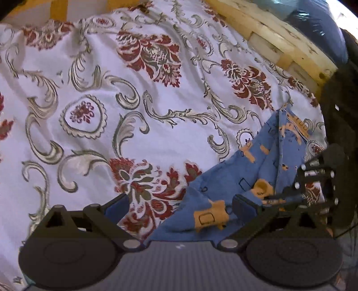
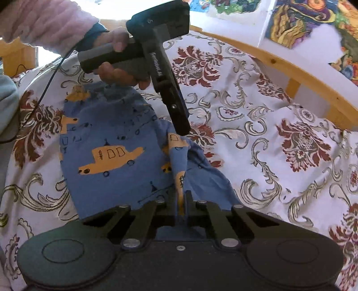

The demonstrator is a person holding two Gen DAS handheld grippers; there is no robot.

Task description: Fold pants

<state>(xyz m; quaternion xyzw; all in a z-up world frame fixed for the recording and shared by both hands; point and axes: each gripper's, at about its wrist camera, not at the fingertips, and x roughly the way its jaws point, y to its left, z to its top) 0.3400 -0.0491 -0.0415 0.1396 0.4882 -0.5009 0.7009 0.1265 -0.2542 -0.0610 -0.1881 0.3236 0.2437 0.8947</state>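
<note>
Right gripper (image 2: 181, 202) pinches a raised fold of the soft, light pants (image 2: 111, 156); left gripper (image 1: 179, 207) spread at twelve o'clock; grab the hem edge, it drapes limply.

The left hand-held gripper (image 1: 180, 207) has its two fingers spread wide apart, nothing between them. It points downward, tip low, and a hand (image 2: 122, 67) in a fuzzy sleeve (image 2: 44, 20) wraps its handle. The right hand-held gripper (image 2: 183, 201) has its fingers pressed together, pinching a fold of the pants (image 2: 116, 143).
</note>
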